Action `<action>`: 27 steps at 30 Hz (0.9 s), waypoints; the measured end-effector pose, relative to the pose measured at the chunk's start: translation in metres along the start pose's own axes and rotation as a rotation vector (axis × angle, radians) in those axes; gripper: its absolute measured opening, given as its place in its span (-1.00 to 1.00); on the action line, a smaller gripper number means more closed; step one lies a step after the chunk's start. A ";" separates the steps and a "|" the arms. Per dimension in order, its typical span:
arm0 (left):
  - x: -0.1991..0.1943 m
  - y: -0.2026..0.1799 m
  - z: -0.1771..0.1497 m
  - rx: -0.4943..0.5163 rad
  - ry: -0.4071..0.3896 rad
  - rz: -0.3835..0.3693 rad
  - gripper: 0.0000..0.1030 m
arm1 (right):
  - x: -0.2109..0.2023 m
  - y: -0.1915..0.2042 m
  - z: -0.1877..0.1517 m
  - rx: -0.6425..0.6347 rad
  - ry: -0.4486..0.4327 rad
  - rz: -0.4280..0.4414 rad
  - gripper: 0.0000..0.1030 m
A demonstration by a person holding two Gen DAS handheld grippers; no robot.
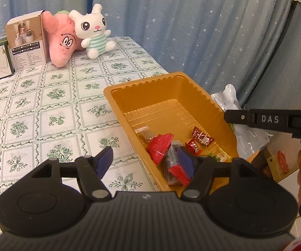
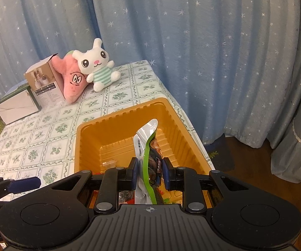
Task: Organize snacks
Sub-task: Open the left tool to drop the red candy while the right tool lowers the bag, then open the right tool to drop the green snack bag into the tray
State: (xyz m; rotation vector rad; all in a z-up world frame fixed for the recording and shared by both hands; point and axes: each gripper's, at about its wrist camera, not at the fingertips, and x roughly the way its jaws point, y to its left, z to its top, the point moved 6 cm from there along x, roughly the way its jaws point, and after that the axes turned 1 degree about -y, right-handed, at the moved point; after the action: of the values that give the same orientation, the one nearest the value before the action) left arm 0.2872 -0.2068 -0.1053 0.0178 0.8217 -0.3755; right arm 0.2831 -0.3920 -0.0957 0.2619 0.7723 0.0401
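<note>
Holding a silver-green snack pouch pinched in my right gripper above the orange tray, my left gripper stands wide, empty; several candies already lie inside.

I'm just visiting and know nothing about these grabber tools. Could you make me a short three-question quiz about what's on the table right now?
1. True or false: the orange tray is empty.
2. What does the right gripper hold? A) white bunny B) silver-and-green snack pouch C) cardboard box
3. Is the left gripper open or shut?

Key:
1. False; red-wrapped candies lie inside.
2. B
3. Open, holding nothing.
</note>
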 end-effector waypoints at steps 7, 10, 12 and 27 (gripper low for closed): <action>0.000 0.006 0.000 -0.017 -0.004 0.007 0.32 | 0.007 0.005 0.004 -0.023 0.000 0.002 -0.53; 0.000 0.008 0.001 -0.023 -0.009 0.009 0.34 | 0.011 0.007 0.006 -0.032 -0.001 0.005 -0.53; 0.000 0.009 0.002 -0.027 -0.015 0.009 0.41 | 0.014 0.009 0.009 -0.039 0.000 0.006 -0.53; -0.005 0.034 -0.003 -0.075 -0.022 0.054 0.54 | 0.020 -0.002 0.012 0.082 -0.030 0.058 0.21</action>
State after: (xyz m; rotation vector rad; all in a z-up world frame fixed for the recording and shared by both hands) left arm 0.2931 -0.1727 -0.1084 -0.0338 0.8110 -0.2930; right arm 0.3050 -0.3942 -0.1018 0.3615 0.7378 0.0592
